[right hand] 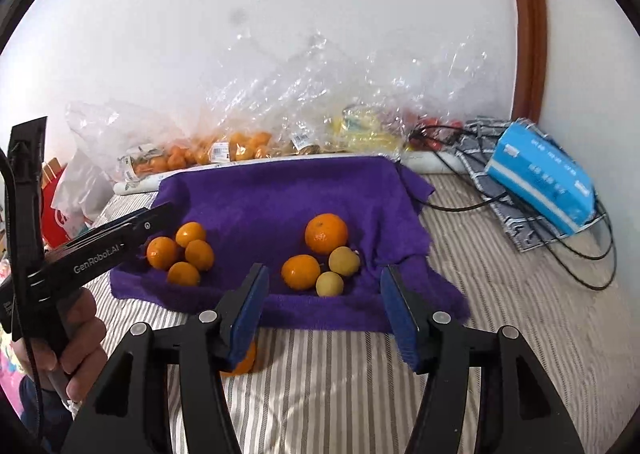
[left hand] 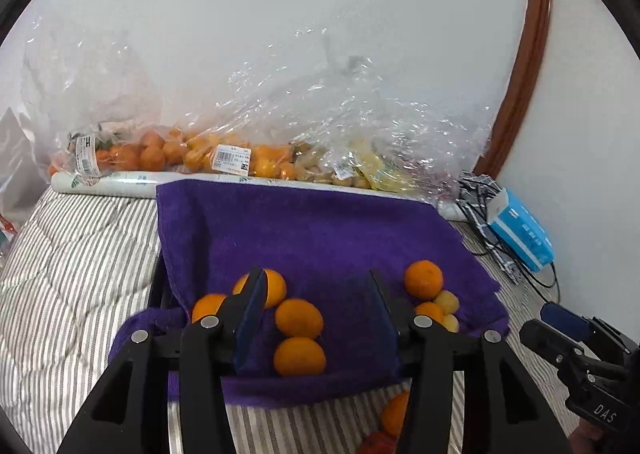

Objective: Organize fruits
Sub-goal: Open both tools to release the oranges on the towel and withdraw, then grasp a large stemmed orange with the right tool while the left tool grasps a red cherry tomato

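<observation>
Orange and pale-yellow fruits [right hand: 326,234] on a purple towel [right hand: 272,190]; grey-and-white striped bedding [right hand: 360,374].

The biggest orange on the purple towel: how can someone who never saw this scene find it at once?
Find the purple towel spread on the striped bedding. On its right half lies a mixed cluster of four fruits. The biggest orange sits at the back of that cluster, nearest the wall, larger than the smaller orange and two pale yellow fruits in front.

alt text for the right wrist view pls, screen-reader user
The right claw hangs open and empty above a striped bed cover, facing a purple towel. The towel holds four oranges on the left and two oranges with two yellow fruits on the right. One loose orange lies off the towel, under the left finger.
</observation>
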Motion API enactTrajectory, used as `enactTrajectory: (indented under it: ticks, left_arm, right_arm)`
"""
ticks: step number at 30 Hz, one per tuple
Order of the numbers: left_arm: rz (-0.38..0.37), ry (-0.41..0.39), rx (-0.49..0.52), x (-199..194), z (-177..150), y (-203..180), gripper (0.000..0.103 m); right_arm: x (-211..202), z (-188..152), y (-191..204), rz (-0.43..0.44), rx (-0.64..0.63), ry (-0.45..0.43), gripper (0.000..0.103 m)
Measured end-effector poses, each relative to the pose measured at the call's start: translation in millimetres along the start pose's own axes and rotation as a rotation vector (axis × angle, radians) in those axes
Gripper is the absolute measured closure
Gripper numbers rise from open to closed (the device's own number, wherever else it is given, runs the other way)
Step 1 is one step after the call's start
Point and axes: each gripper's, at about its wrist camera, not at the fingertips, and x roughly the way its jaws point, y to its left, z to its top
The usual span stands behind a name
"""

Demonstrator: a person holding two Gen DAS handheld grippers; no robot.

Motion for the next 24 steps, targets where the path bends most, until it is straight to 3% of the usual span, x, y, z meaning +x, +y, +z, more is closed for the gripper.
enactTrajectory:
  ticks: [5, 7, 15, 18, 21, 24]
  left_arm:
    - [0.028, 0.001, 0.035, -22, -13, 3, 0.052]
    - [0.033, 0.021, 0.032, -28, -20, 10, 0.051]
    - [0.075, 0.114, 0.031, -41, -56, 43, 0.049]
    - [0.054, 0.125, 0.006, -46, -61, 52, 0.049]
    - [0.036, 0.137, 0.011, -42, -65, 48, 0.049]
    - [0.003, 0.151, 0.043, -32, -68, 32, 0.049]
  right_arm:
    - [-11, -9, 6, 0.004, -0.006, -0.006, 0.045]
    - [-7, -15, 9, 0.045, -0.004, 0.018, 0.045]
    - [43, -47, 43, 0.185, -0.046, 0.146, 0.045]
    - [61, -51, 48, 0.201, -0.048, 0.198, 0.045]
    - [65, -50, 43, 0.252, -0.029, 0.203, 0.058]
    - [56, -47, 36, 0.227, -0.030, 0.179, 0.060]
